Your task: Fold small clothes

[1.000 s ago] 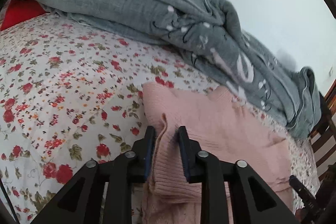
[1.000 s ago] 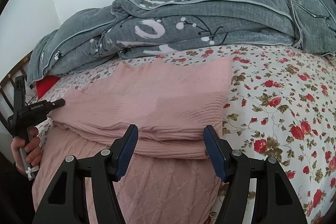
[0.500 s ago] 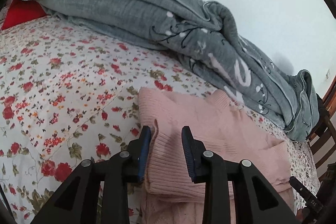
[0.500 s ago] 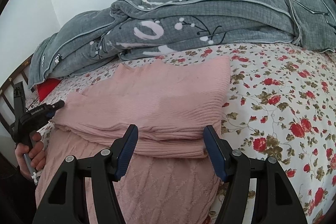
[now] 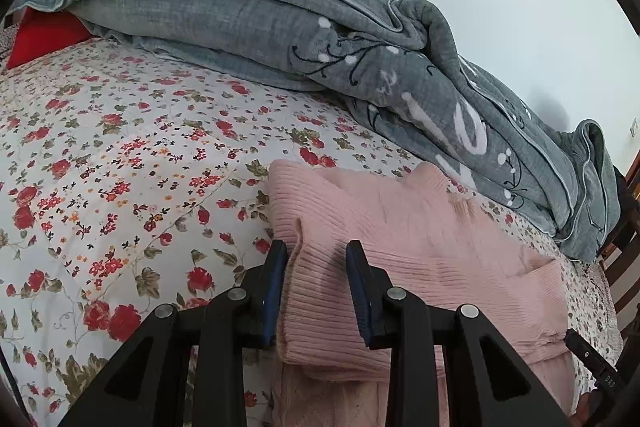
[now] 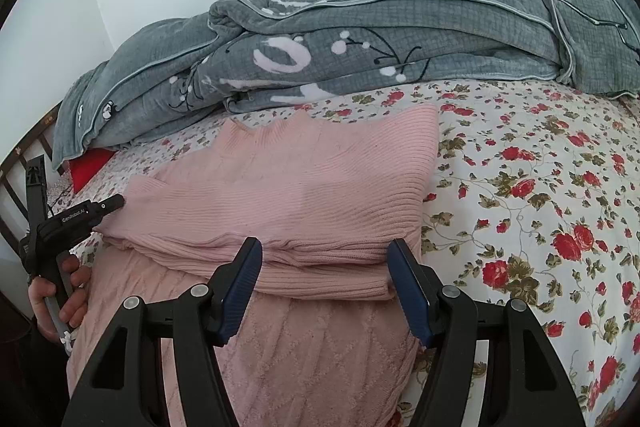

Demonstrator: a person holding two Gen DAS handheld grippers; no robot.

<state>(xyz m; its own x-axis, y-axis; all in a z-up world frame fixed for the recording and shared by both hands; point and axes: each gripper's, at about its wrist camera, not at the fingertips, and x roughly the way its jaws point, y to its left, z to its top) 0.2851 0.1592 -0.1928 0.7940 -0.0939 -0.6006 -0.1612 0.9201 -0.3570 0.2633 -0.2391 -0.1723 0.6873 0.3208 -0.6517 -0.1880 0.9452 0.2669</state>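
A pink knit sweater (image 6: 300, 187) lies folded on the floral bed sheet (image 6: 540, 207). Its ribbed upper layer rests on a cable-knit part (image 6: 280, 347). My left gripper (image 5: 316, 267) is shut on the thick ribbed fold at the sweater's (image 5: 420, 239) left end, and fabric fills the narrow gap between its blue pads. In the right wrist view the left gripper (image 6: 110, 203) meets that corner, with a hand (image 6: 60, 291) on its handle. My right gripper (image 6: 324, 267) stands open over the front folded edge, its pads well clear of the cloth.
A bunched grey quilt (image 6: 360, 47) runs along the wall behind the sweater. A red pillow (image 5: 44, 39) peeks out from under the quilt's end. A dark wooden bed rail (image 6: 16, 187) borders the left side. Bare floral sheet spreads to the right of the sweater.
The left jaws stand slightly wider around the fold than a second ago. The sweater and the right gripper have not moved.
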